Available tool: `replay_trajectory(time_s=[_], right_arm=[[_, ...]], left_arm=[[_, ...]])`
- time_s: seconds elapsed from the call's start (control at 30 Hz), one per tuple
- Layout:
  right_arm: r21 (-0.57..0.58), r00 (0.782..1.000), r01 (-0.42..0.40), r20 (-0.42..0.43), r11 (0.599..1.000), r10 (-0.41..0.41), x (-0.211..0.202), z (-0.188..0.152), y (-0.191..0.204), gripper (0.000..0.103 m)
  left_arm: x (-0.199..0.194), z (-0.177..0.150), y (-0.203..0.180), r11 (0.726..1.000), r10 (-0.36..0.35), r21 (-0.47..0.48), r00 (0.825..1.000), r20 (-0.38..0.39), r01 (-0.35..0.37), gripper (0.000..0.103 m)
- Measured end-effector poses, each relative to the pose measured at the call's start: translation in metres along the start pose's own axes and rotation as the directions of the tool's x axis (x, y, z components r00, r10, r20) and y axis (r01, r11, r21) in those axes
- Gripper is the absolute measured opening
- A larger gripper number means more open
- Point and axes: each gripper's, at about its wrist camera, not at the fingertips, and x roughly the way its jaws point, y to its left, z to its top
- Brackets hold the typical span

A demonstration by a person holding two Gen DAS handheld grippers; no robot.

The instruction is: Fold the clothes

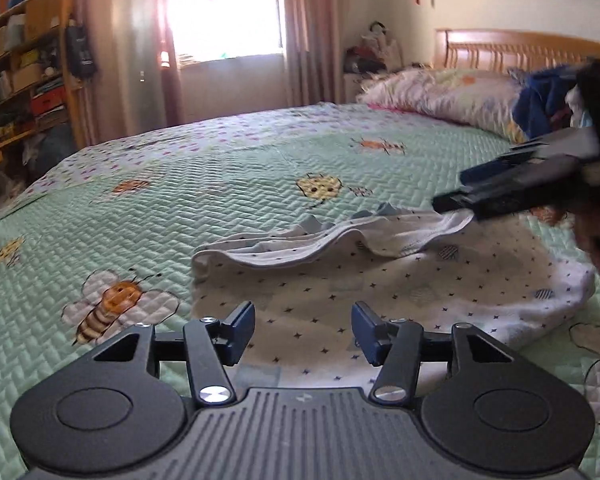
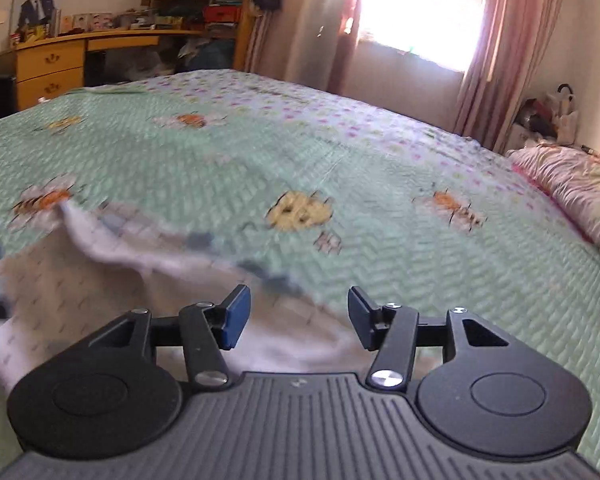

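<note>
Garment: white cloth [image 1: 400,280] with small dark specks and a grey-trimmed edge, lying on the bed; looks like a small top or pants, cannot tell which.
Garment position: near side of the quilt, between the two grippers; far edge rumpled and turned over on itself, near part spread fairly flat.
Garment in right view: same cloth [image 2: 100,280], blurred, low left of the frame, one edge lifted in a wave.
Left gripper: [image 1: 303,330] jaws apart, nothing between the pads; hangs just above the near part of the cloth, not touching as far as I can see.
Right gripper: [image 2: 299,317] jaws apart, empty; sits over the cloth's right edge. From the left view it shows as a dark blurred bar [image 1: 496,196] close to the far right corner of the cloth.
Bed: green quilt [image 1: 180,184] with bee pattern; pillow [image 1: 440,92] by the headboard.
Waiting pile: blue and white clothes [image 1: 540,100] heaped near the pillow, unfolded.
Room: window, pink curtains, bookshelf beyond the bed.
Progress, my reading: one fold seems laid on this piece, edge not yet smoothed. Both grippers free of it.
Left to do: further fold or tidy here, then the pile; early in the job.
</note>
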Motion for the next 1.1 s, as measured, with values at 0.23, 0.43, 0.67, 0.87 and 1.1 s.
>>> replay_trajectory(time_s=[0.23,0.43,0.67,0.87,1.1], right_arm=[[-0.198,0.998,0.010,-0.057,0.980,-0.022,0.010,-0.022,0.024,0.061],[0.014,0.990,0.128,-0.065,0.992,-0.127,0.048,0.014,-0.038,0.061],[0.195,0.995,0.100,-0.026,0.976,-0.097,-0.005,-0.018,-0.066,0.063],[0.421,0.999,0.045,-0.021,0.906,-0.040,-0.028,-0.061,-0.112,0.063],[0.627,0.996,-0.093,0.058,0.773,0.073,-0.015,-0.079,-0.149,0.062]], left_arm=[[0.046,0.007,-0.001,0.997,-0.010,0.074,0.993,-0.114,0.019,0.058],[0.098,0.043,0.031,0.999,0.012,0.036,0.985,-0.169,-0.006,0.066],[0.109,0.053,0.093,0.983,0.036,-0.170,0.984,-0.175,-0.067,0.066],[0.085,0.027,0.101,0.984,0.024,-0.172,0.982,-0.188,-0.057,0.066],[0.092,0.021,0.138,0.945,-0.052,-0.328,0.979,-0.197,-0.016,0.066]])
